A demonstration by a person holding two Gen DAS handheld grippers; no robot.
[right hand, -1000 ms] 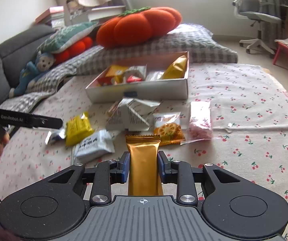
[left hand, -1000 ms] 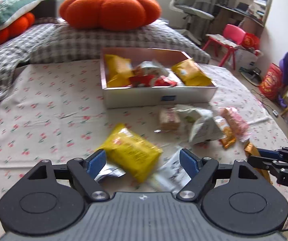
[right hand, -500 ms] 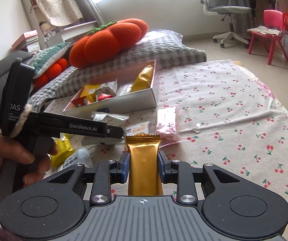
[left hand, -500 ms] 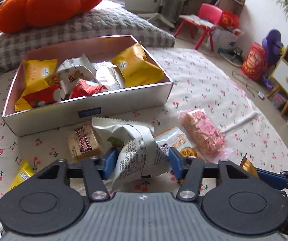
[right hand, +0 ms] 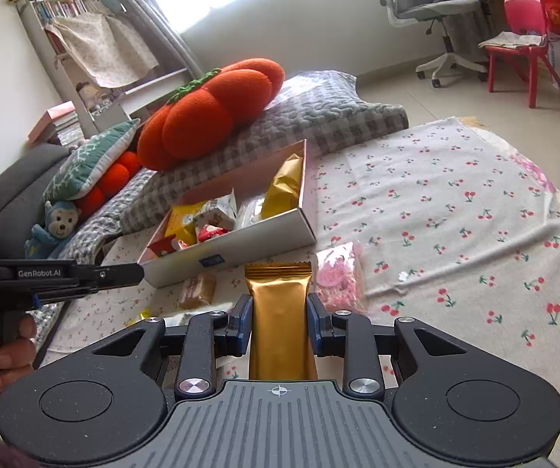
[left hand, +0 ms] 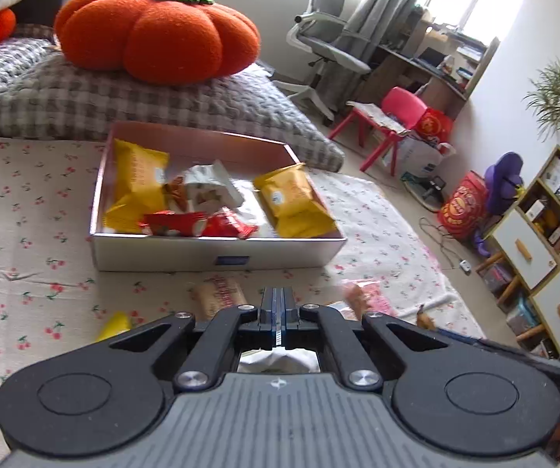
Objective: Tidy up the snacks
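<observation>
Since half a second ago my left fingers (left hand: 278, 318) have clamped thinly on the crinkled white foil packet (left hand: 276, 359), my right fingers (right hand: 278, 321) still grip the gold foil bar (right hand: 280, 312), so I should lift both clear, then carry them over the near wall of the shallow white cardboard box (left hand: 217, 251).

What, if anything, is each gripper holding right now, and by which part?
The right gripper clamps the gold snack bar across its middle. The left gripper pinches a white wrapper by its edge.

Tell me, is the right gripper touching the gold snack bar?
Touching. The right wrist view shows the right gripper with both blue pads pressed against the sides of the gold snack bar.
</observation>
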